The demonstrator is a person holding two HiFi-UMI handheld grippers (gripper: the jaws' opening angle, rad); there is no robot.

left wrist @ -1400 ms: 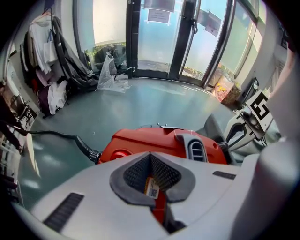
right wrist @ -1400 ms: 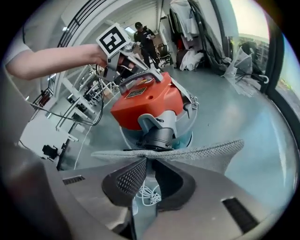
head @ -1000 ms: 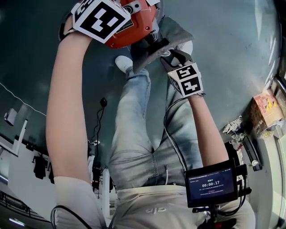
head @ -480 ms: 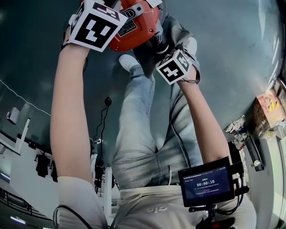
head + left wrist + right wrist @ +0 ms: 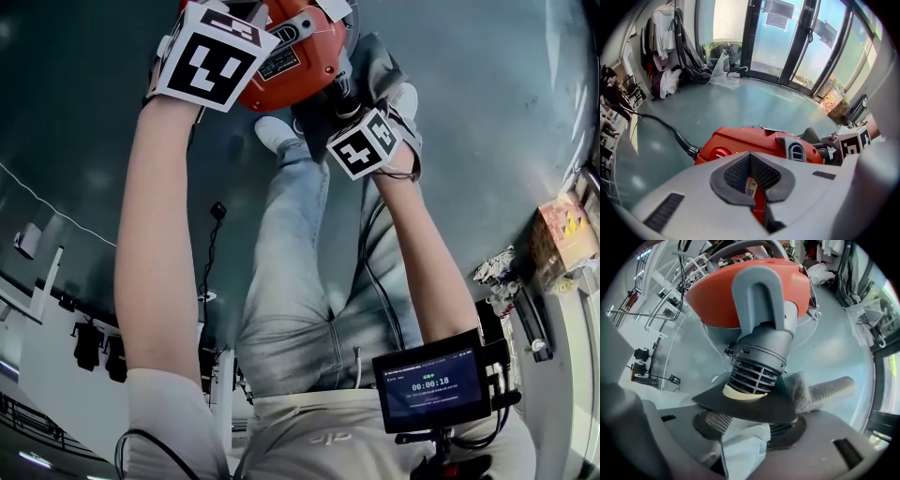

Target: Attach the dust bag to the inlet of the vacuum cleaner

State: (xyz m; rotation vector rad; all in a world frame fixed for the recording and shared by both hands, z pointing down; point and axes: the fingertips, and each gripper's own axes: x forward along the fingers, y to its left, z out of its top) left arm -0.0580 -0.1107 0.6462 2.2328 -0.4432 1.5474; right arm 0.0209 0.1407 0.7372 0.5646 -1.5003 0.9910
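The red vacuum cleaner (image 5: 300, 66) hangs over the grey floor, in front of the person's legs. My left gripper (image 5: 752, 180) is shut on a red edge of it that bears a small label. In the right gripper view its orange lid (image 5: 740, 287) and grey handle sit above a grey ribbed cylinder (image 5: 761, 357). The dust bag's dark collar (image 5: 745, 404) sits around that cylinder's lower end. My right gripper (image 5: 750, 426) is opening its jaws, and a white fold of the bag (image 5: 743, 448) lies between them. Grey cloth (image 5: 829, 387) trails off to the right.
A black corded hose (image 5: 665, 129) runs from the vacuum across the floor. The person's jeans and white shoe (image 5: 272, 131) are directly below. A screen (image 5: 431, 384) hangs at the waist. Boxes (image 5: 562, 230) stand at the right, with glass doors (image 5: 797, 37) and hanging clothes (image 5: 665, 47) farther off.
My right gripper has moved up and left in the head view, closer under the vacuum, and its marker cube has rolled. The left gripper's cube has rolled a little and stayed in place.
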